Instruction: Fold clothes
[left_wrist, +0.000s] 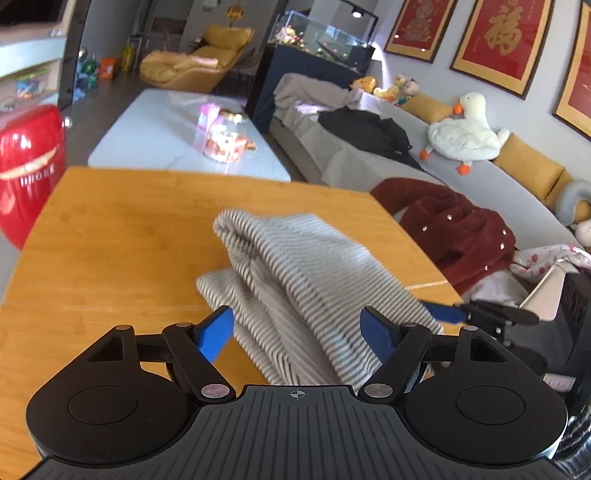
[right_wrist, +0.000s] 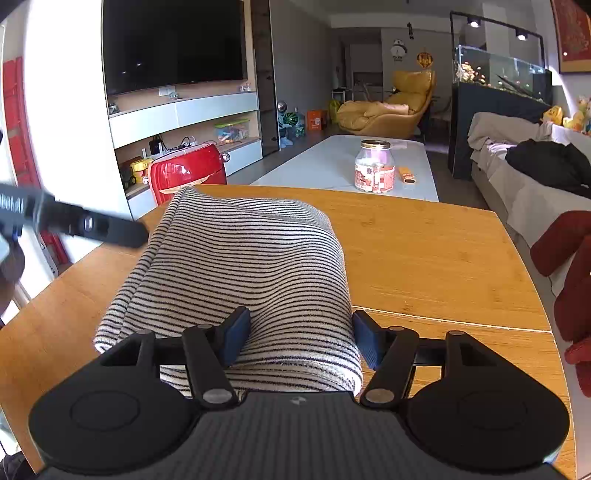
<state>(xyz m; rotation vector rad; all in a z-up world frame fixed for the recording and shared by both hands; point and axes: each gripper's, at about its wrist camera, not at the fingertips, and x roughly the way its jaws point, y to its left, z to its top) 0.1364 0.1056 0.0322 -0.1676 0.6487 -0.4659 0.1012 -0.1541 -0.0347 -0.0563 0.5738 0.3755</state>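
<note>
A folded grey-and-white striped garment (right_wrist: 236, 266) lies on the wooden table (right_wrist: 424, 258). My right gripper (right_wrist: 300, 313) straddles its near end. The left pad rests on top of the cloth and the right pad sits at its right edge, with the jaws wide and not pinching. In the left wrist view the garment (left_wrist: 295, 266) is blurred and passes under my left gripper (left_wrist: 295, 310), which is open with its pads apart from the cloth. A finger of my right gripper (left_wrist: 443, 313) reaches the cloth from the right. A finger of my left gripper (right_wrist: 110, 229) is at the garment's left edge.
A dark red fuzzy garment (left_wrist: 454, 229) lies just off the table's right side beside a grey sofa (left_wrist: 509, 192) with more clothes. A red suitcase (right_wrist: 184, 173) stands beyond the table's far left. A white coffee table (right_wrist: 332, 162) with a jar (right_wrist: 373, 166) is behind.
</note>
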